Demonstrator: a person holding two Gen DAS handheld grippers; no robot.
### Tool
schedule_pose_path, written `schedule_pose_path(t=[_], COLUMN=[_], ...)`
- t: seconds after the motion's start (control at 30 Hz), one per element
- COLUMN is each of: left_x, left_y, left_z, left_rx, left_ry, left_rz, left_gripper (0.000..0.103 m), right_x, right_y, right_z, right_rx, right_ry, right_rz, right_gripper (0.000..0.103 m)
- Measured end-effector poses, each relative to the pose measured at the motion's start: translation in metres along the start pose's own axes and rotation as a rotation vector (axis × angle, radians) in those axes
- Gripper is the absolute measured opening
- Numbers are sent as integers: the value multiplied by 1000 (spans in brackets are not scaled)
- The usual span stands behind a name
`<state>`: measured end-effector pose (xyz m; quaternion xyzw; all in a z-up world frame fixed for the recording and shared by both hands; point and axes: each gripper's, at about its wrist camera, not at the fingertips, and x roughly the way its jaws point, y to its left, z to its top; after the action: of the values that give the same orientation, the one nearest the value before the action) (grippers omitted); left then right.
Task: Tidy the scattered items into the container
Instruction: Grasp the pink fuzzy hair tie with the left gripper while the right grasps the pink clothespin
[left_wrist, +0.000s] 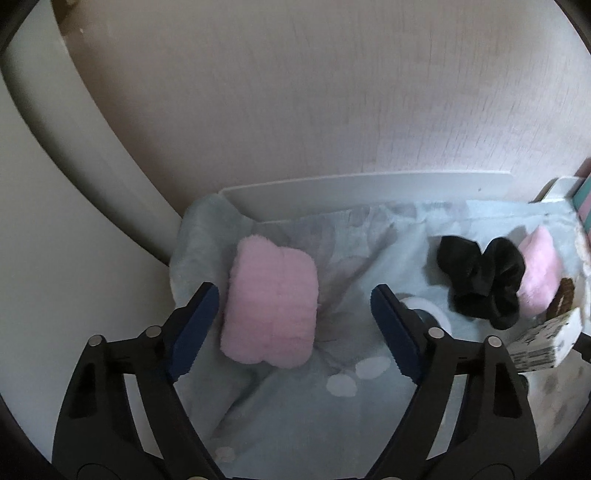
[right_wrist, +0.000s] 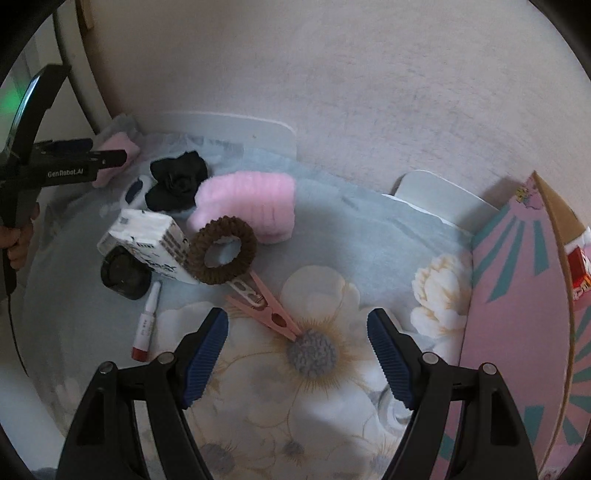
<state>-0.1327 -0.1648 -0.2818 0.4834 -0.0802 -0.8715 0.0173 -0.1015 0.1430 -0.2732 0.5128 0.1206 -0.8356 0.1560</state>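
Note:
My left gripper (left_wrist: 295, 295) hangs open over a fluffy pink roll (left_wrist: 271, 306) on the pale blue floral cloth (left_wrist: 295, 413). The roll lies between the jaws, close beside the left pad, with a wide gap to the right one. In the right wrist view my right gripper (right_wrist: 297, 332) is open just above a pink clothespin (right_wrist: 266, 306), which lies between its fingertips untouched. The container, a pink box with teal stripes (right_wrist: 517, 314), stands at the right edge. The left gripper (right_wrist: 110, 158) also shows at far left, held by a hand.
Scattered on the cloth are a black fabric flower (right_wrist: 179, 181), a second pink roll (right_wrist: 255, 203), a brown scrunchie (right_wrist: 223, 251), a tissue pack (right_wrist: 147, 236), a black round lid (right_wrist: 123, 273) and a small red-capped tube (right_wrist: 146, 325). White boards (left_wrist: 369, 188) edge the far side.

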Motion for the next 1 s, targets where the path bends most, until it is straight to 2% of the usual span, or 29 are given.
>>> schedule_pose_path(t=[0.03,0.13,0.2,0.27,0.33,0.47,0.53,0.57,0.63,0.67,0.7,1.0], left_x=[2,9,12,14,17,18,17,16,13,12,10,-3], left_y=[-1,-2,-2,-2,-1,-3,-5,-6,-8,-9,-10,-29], left_z=[-1,-4,-5,-7,-9,-12,-14,-15,-17,-18,-18,-31], left_rx=[1,1,1,-4,-5,4,7,7,11,15,19,88], left_ry=[4,15,18,19,23,20,12,7,-3,-5,-8,-43], left_rz=[0,6,15,13,15,18,20,21,33,40,43,79], left_gripper=[82,70,68,67,64,63,62,58,47,42,41,39], right_x=[2,8,14,17,22,24,23,23,21,21,20,17], right_y=[2,7,10,12,13,14,13,13,14,14,15,27], right_z=[0,2,3,5,5,6,5,5,5,5,4,2], right_rx=[-12,-49,-65,-74,-79,-80,-80,-83,-90,-92,-95,-120], right_ry=[1,5,17,19,30,23,18,14,11,11,11,9], right_rz=[5,15,19,21,30,58,76,79,82,81,80,61], right_gripper=[74,74,74,69,57,51,45,41,25,23,19,18])
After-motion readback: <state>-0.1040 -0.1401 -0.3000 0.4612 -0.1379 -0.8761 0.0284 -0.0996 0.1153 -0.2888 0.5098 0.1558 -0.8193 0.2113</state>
